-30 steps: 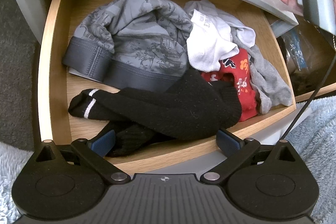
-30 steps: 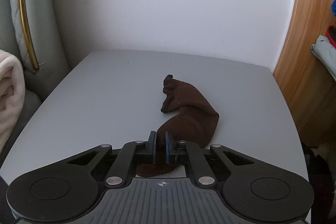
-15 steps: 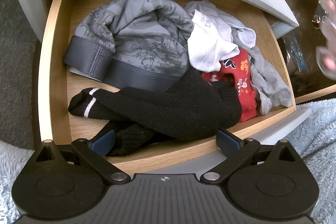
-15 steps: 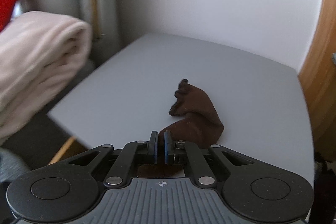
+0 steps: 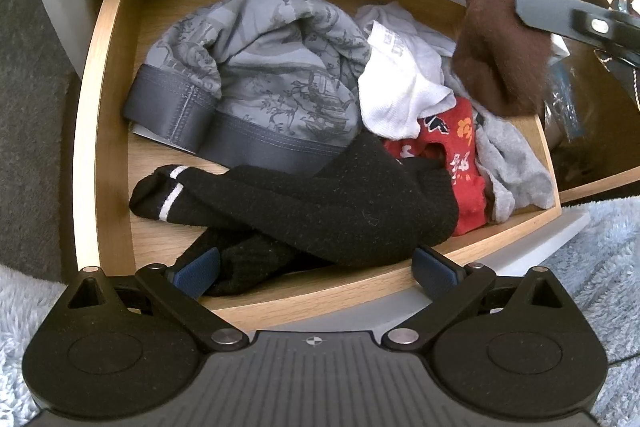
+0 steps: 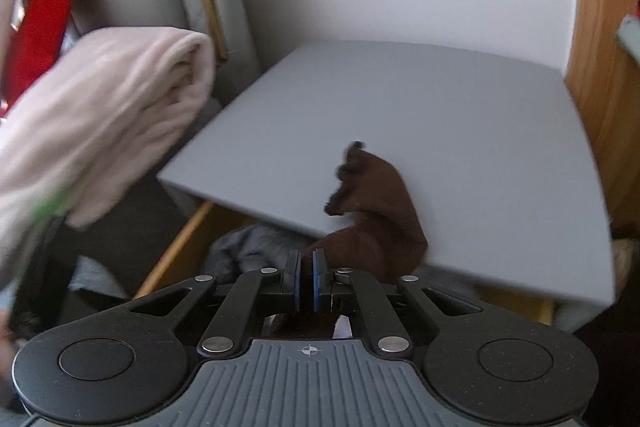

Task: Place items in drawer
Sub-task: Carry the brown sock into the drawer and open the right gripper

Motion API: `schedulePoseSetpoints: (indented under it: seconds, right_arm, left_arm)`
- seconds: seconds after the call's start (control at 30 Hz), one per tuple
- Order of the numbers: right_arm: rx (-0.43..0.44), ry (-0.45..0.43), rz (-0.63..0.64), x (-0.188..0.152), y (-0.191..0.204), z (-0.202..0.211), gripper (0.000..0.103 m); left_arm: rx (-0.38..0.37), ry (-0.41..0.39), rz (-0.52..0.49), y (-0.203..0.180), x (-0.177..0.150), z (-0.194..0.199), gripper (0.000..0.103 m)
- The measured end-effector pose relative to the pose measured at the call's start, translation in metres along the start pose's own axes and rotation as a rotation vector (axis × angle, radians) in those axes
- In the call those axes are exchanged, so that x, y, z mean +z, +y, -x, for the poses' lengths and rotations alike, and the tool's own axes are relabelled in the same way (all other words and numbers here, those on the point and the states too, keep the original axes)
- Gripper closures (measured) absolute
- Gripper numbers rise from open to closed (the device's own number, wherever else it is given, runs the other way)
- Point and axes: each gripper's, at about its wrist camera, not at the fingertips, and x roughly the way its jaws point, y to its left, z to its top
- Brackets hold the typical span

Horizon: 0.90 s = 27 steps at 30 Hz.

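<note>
Carrying step: right gripper [image 6: 306, 277] clamped on brown sock [image 5: 496, 59] dangling just over open drawer [image 5: 102, 115]; left gripper [image 5: 316, 267] wide open, empty; next, lowering and releasing inside.

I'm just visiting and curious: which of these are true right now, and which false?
1. The right claw is shut on the brown sock. True.
2. The drawer is closed. False: it is pulled open, with clothes inside.
3. The left claw is clamped on the black sock. False: its jaws stand wide open.
4. A red patterned garment lies in the drawer. True.
5. The brown sock lies flat among the clothes. False: it hangs from the right claw.
</note>
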Motion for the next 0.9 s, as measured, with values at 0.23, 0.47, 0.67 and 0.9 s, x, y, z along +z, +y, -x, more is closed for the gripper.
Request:
schedulePoseSetpoints:
  seconds: [0.23,0.47,0.67,0.9]
  right_arm:
    - [0.221,-0.048,-0.056,0.004,0.018,0.012,0.098]
    - [0.111,-0.035,-0.207,-0.006,-0.019,0.019,0.098]
    - [-0.096,0.104,-0.429,-0.043,-0.066,0.008,0.098]
    - [-0.239,0.28,-0.392,-0.058,-0.061,-0.021,0.098]
  left_arm:
    - [0.008,-0.002,-0.004,0.0,0.0,0.0,0.0]
    - [0.009,-0.002,-0.004,-0.001,-0.001,0.0,0.0]
    - [0.003,0.0,-0.003,0.0,0.0,-0.001,0.0]
    - [0.002,-0.001,0.008,0.003,0.0,0.0,0.0]
